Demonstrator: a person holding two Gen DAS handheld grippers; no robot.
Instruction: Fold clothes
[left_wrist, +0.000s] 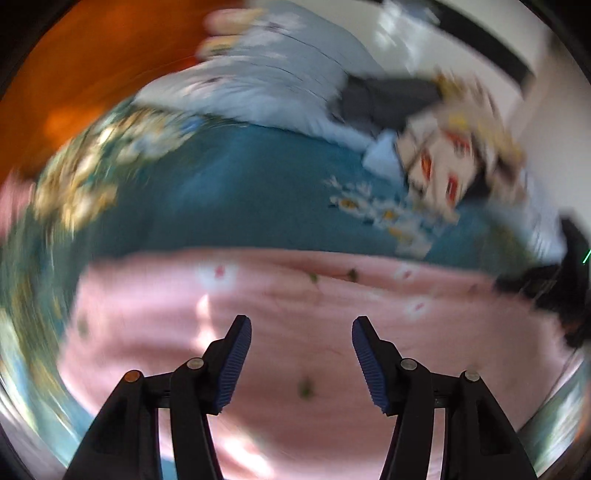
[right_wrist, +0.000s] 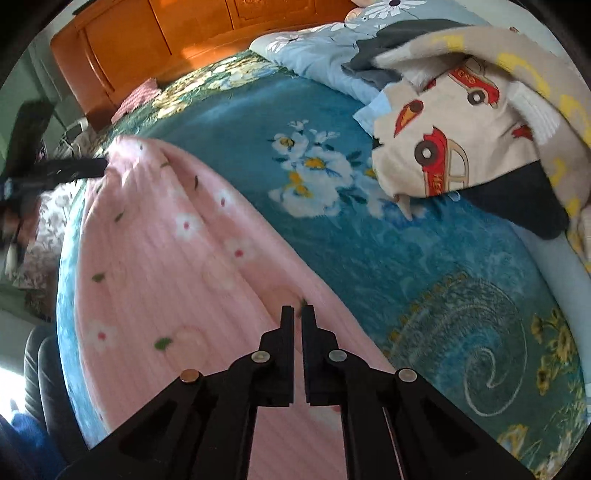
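Note:
A pink garment with small flowers (right_wrist: 177, 258) lies spread on the blue floral blanket (right_wrist: 369, 258) of a bed. My right gripper (right_wrist: 298, 312) is shut on the pink garment's near edge. My left gripper (left_wrist: 301, 328) is open and empty, its blue pads (left_wrist: 236, 362) wide apart just above the pink garment (left_wrist: 295, 314). The left wrist view is motion-blurred. In the right wrist view the left gripper (right_wrist: 74, 168) shows as a dark blurred shape at the garment's far left corner.
A pile of other clothes, with a beige car-print piece (right_wrist: 454, 147) on top, lies at the bed's far right, also in the left wrist view (left_wrist: 454, 147). A light blue floral quilt (right_wrist: 325, 48) and an orange wooden headboard (right_wrist: 166, 37) are behind.

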